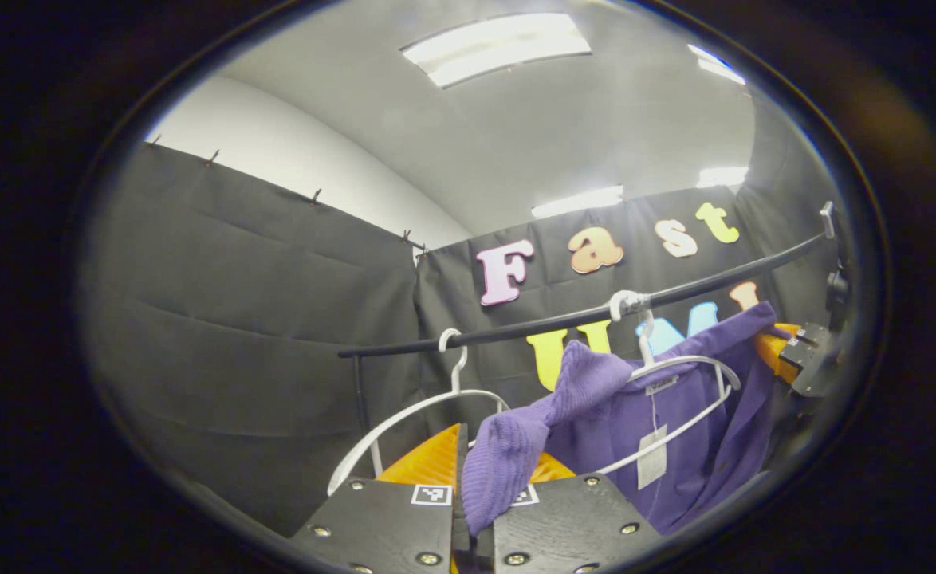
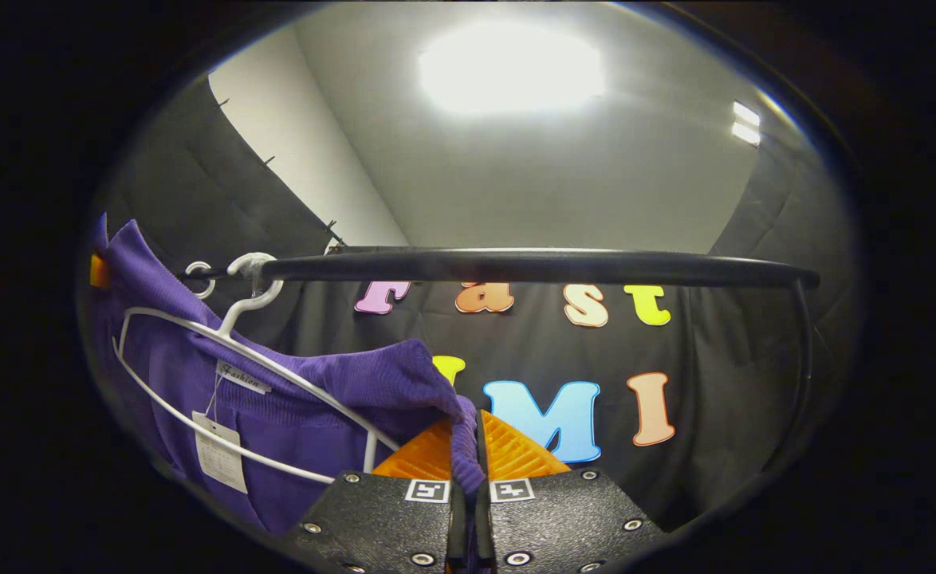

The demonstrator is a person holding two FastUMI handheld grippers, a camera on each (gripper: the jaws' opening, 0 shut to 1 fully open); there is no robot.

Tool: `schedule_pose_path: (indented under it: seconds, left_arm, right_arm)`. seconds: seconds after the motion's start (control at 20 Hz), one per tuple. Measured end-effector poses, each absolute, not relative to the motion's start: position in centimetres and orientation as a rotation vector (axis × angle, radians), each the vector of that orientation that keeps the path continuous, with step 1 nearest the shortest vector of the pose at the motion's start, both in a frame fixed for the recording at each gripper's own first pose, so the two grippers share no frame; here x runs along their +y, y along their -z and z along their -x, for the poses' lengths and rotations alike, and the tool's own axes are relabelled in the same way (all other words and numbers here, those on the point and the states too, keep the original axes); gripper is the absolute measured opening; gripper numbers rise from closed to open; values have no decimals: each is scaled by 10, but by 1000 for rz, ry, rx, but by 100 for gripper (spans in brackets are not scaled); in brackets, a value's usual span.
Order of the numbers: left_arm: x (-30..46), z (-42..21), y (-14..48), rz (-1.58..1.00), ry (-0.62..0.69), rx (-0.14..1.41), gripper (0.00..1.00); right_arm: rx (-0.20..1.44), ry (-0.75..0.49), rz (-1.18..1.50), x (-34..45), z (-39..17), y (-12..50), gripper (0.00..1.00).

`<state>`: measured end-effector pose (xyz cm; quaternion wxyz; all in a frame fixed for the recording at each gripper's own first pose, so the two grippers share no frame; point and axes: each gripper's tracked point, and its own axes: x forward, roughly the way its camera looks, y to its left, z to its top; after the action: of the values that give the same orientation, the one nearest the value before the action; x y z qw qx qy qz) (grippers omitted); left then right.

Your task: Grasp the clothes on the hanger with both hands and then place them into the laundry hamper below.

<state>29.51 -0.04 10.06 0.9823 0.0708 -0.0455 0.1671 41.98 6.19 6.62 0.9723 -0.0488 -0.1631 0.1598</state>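
While both tongs, left and right, pinch the purple sweater by its shoulders, it stretches between them, on the hanger.

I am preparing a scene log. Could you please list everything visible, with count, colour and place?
garment: one, purple, partly on a hanger, pinched at both shoulders
hangers: two, white, on the rail; one bare, one inside the garment
tag: one, white, hanging at the collar
rail: one, black, across the booth
ceiling lights: several, white, overhead
left gripper: shut on the garment
right gripper: shut on the garment
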Motion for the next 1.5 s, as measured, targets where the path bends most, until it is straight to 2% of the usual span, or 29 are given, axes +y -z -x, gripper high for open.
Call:
schedule_pose_path:
  seconds: [0.5,1.05,1.5]
  left_arm:
    - [43,-344,-111,-154,-255,-46,0]
    - [53,-368,-95,-98,-169,33,0]
    - [56,-380,-63,-97,-158,80,0]
  right_arm:
    - [-216,-344,13,71,-462,-23,4]
    - [18,-450,-212,92,-496,38,4]
    - [154,-479,-223,103,-483,93,4]
